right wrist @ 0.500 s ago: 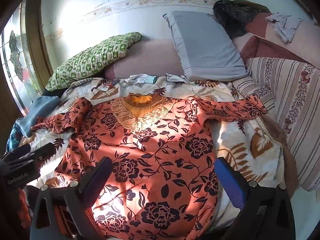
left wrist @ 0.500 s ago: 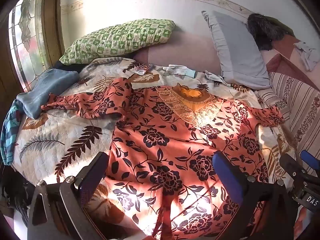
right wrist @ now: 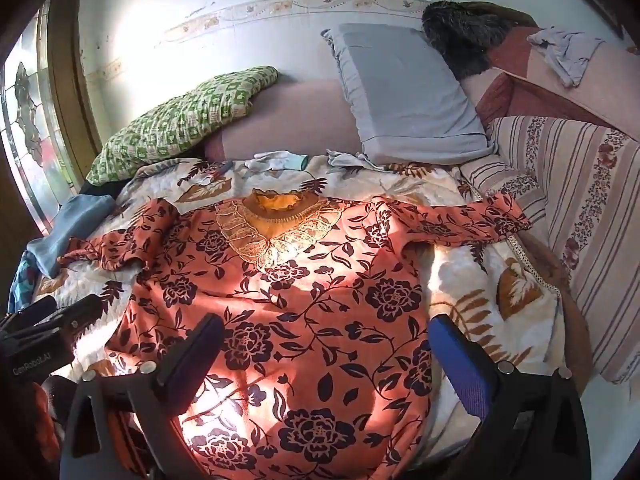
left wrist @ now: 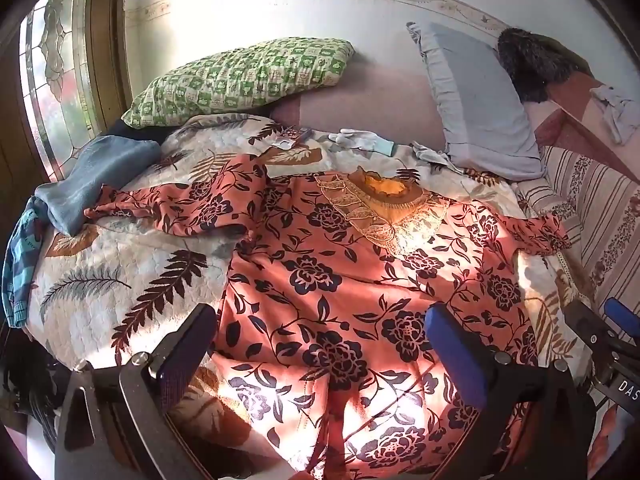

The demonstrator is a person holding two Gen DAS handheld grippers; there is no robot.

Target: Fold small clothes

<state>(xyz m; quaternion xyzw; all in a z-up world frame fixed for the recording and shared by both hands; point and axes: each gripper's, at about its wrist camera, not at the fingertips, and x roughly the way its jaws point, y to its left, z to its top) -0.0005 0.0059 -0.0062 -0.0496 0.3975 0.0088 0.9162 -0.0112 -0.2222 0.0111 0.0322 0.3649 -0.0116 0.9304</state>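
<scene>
Floral orange dress [left wrist: 360, 280] lies spread flat (sleeves outstretched)

Your left gripper [left wrist: 320, 344] and right gripper [right wrist: 324, 356] both hang spread wide over the dress [left wrist: 360, 280], nothing between the fingers. Bare quilt [left wrist: 120, 280] to your left gives passing room; a blue towel [left wrist: 92, 180] bounds it. Right side: narrow quilt strip, then the striped cushion [right wrist: 580, 220]. Far edge is blocked by the green pillow [left wrist: 240, 76], grey pillow [right wrist: 404, 92] and gloves [right wrist: 276, 160].

Both wrist views face the headboard, sharing the spread dress [left wrist: 360, 280].
</scene>
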